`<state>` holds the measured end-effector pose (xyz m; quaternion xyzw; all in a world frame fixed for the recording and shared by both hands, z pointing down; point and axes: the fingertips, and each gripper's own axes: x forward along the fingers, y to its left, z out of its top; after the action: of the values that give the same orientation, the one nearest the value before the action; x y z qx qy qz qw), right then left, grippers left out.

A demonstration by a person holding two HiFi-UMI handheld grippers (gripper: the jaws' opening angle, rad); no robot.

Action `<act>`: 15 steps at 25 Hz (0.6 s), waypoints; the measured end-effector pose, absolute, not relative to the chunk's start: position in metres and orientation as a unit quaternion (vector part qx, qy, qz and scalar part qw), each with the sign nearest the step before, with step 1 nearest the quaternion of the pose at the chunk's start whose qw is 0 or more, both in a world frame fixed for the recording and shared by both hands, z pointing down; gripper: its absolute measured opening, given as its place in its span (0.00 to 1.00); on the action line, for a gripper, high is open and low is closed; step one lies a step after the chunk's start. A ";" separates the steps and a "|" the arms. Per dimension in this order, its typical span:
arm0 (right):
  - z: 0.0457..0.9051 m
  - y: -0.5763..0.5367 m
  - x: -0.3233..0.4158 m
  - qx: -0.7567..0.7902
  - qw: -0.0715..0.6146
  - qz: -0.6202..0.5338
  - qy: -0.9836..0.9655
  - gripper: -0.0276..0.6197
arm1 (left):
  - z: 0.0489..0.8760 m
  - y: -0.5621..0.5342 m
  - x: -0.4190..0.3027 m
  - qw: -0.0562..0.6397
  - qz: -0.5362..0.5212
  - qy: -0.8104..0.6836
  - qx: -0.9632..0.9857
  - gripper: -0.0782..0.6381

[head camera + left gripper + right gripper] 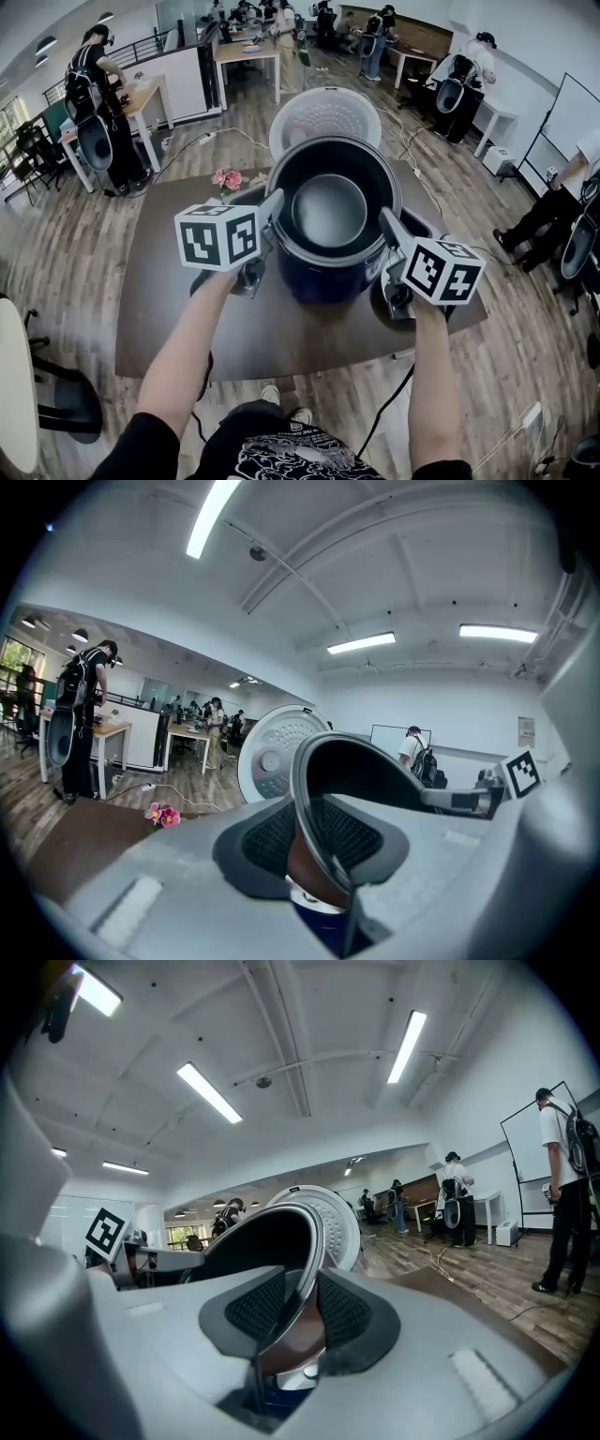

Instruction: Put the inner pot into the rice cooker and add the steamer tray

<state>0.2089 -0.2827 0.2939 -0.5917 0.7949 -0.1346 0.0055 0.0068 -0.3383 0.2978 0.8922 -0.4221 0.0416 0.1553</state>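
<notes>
Both grippers hold the dark inner pot (329, 208) by its rim, just above the blue rice cooker (328, 274) on the brown table. My left gripper (273, 208) is shut on the rim's left side. My right gripper (387, 223) is shut on its right side. In the left gripper view the rim (314, 789) runs between the ribbed pads of the left gripper (317, 841). The right gripper view has the same rim (305, 1260) pinched in the right gripper (292, 1321). The cooker's white lid (323, 116) stands open behind the pot. I cannot see a steamer tray.
Pink flowers (228, 178) lie on the table (159, 309) left of the cooker. A cable runs off the table's front edge (389, 412). Desks and several people stand around the room, with a whiteboard (567, 117) at the right.
</notes>
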 end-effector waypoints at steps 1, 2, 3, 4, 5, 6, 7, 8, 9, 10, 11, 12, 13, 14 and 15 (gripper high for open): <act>0.297 -0.284 0.211 -0.594 0.004 -0.138 0.792 0.21 | 0.300 -0.341 0.009 0.157 0.044 -0.419 0.893 0.25; 0.299 -0.286 0.213 -0.597 0.003 -0.141 0.790 0.21 | 0.302 -0.343 0.011 0.158 0.046 -0.416 0.894 0.25; 0.303 -0.287 0.215 -0.600 0.003 -0.144 0.787 0.21 | 0.306 -0.347 0.014 0.161 0.048 -0.412 0.896 0.25; 0.306 -0.289 0.216 -0.603 0.003 -0.149 0.784 0.21 | 0.310 -0.351 0.016 0.165 0.051 -0.408 0.896 0.25; 0.310 -0.291 0.216 -0.605 0.002 -0.154 0.781 0.21 | 0.314 -0.355 0.017 0.170 0.054 -0.404 0.897 0.25; 0.314 -0.292 0.217 -0.607 0.002 -0.160 0.779 0.21 | 0.318 -0.358 0.017 0.174 0.056 -0.401 0.898 0.25; 0.318 -0.294 0.218 -0.608 0.001 -0.166 0.776 0.21 | 0.321 -0.360 0.019 0.177 0.058 -0.397 0.899 0.25; 0.322 -0.295 0.219 -0.611 0.000 -0.171 0.773 0.21 | 0.324 -0.363 0.020 0.179 0.059 -0.394 0.900 0.25; 0.326 -0.296 0.221 -0.614 -0.002 -0.176 0.770 0.21 | 0.327 -0.364 0.023 0.182 0.062 -0.390 0.901 0.25; 0.329 -0.296 0.223 -0.617 -0.004 -0.181 0.766 0.21 | 0.330 -0.366 0.025 0.184 0.065 -0.387 0.901 0.25; 0.333 -0.297 0.225 -0.619 -0.006 -0.186 0.763 0.21 | 0.333 -0.368 0.027 0.186 0.068 -0.385 0.901 0.25; 0.336 -0.297 0.226 -0.619 -0.007 -0.190 0.762 0.21 | 0.336 -0.369 0.029 0.188 0.071 -0.384 0.901 0.25; 0.339 -0.298 0.228 -0.620 -0.007 -0.194 0.760 0.21 | 0.338 -0.371 0.031 0.190 0.073 -0.383 0.901 0.25; 0.341 -0.299 0.229 -0.620 -0.008 -0.197 0.759 0.21 | 0.340 -0.372 0.032 0.192 0.073 -0.382 0.901 0.25; 0.343 -0.300 0.230 -0.621 -0.009 -0.199 0.758 0.21 | 0.343 -0.374 0.033 0.195 0.075 -0.381 0.901 0.25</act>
<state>0.2300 -0.3000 0.3431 -0.6207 0.7584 -0.1989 -0.0085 0.0332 -0.3738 0.3434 0.9007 -0.3809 0.0746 0.1950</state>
